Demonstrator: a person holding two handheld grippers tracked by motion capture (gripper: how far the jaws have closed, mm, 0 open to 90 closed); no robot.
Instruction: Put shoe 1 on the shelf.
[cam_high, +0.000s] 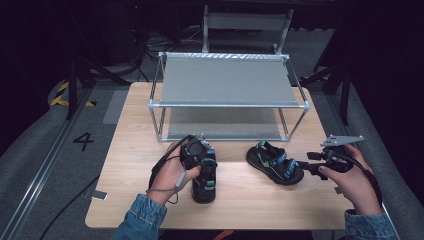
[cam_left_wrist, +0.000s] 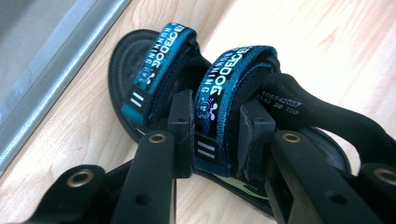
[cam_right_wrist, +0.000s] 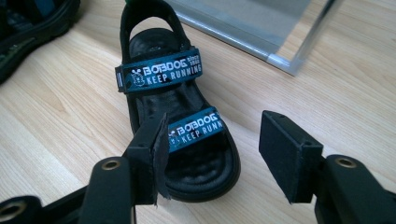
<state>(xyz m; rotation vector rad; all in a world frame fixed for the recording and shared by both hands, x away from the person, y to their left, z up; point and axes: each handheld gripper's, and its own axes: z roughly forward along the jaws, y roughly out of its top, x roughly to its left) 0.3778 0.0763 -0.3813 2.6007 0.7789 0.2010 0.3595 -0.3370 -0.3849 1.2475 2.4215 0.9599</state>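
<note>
Two black sandals with blue straps lie on the wooden table (cam_high: 240, 205). My left gripper (cam_high: 202, 159) (cam_left_wrist: 217, 119) is over the left sandal (cam_high: 205, 181) (cam_left_wrist: 127, 60), with its jaws shut on that sandal's rear blue strap (cam_left_wrist: 225, 77). The sole seems to rest on the table. The right sandal (cam_high: 274, 162) (cam_right_wrist: 161, 74) lies at an angle, toe toward my right gripper (cam_high: 304, 164) (cam_right_wrist: 217, 140). That gripper is open, just short of the toe, with one jaw on each side of the front strap (cam_right_wrist: 196, 128).
A metal rack (cam_high: 227, 104) with two grey shelves stands at the back of the table; its lower shelf's edge (cam_right_wrist: 243, 35) is just beyond the right sandal. Bare wood lies in front of both sandals. Beyond the table are a dark floor and cables.
</note>
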